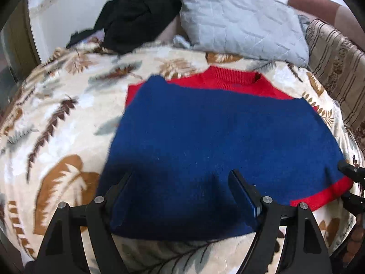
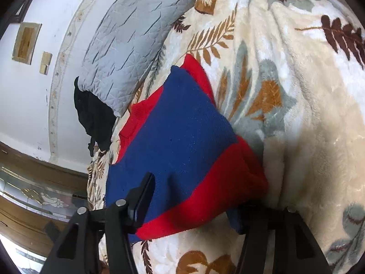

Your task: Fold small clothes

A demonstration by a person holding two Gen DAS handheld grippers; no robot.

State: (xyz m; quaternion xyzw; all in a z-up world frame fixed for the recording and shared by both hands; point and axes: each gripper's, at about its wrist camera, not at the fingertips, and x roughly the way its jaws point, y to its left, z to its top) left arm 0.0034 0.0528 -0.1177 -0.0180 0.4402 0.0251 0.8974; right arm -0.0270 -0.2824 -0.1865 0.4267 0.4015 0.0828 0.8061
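Left wrist view: the sweater (image 1: 219, 141), blue with red collar and red hem band, lies flat on the leaf-print blanket (image 1: 57, 118). The blue panel covers most of the red part; the red collar shows at the sweater's far edge, and a red band shows at its near right corner. The left gripper (image 1: 182, 182) has its fingers spread wide apart over the sweater's near edge, with the cloth lying between them; nothing is pinched. A gray pillow (image 1: 239, 22) lies beyond the sweater, touching the blanket. A black garment (image 1: 136, 13) lies left of the pillow. Part of the right gripper (image 1: 351, 173) shows at the sweater's right corner.

Right wrist view: the sweater (image 2: 182, 137) lies on the blanket (image 2: 308, 91), its red hem band nearest the camera. The right gripper (image 2: 194, 203) is released, fingers wide apart; the left finger (image 2: 141, 201) rests on the blue cloth, and the other is hidden under the red band. The pillow (image 2: 132, 41) lies beyond the sweater, the black garment (image 2: 93, 116) beside its lower end.
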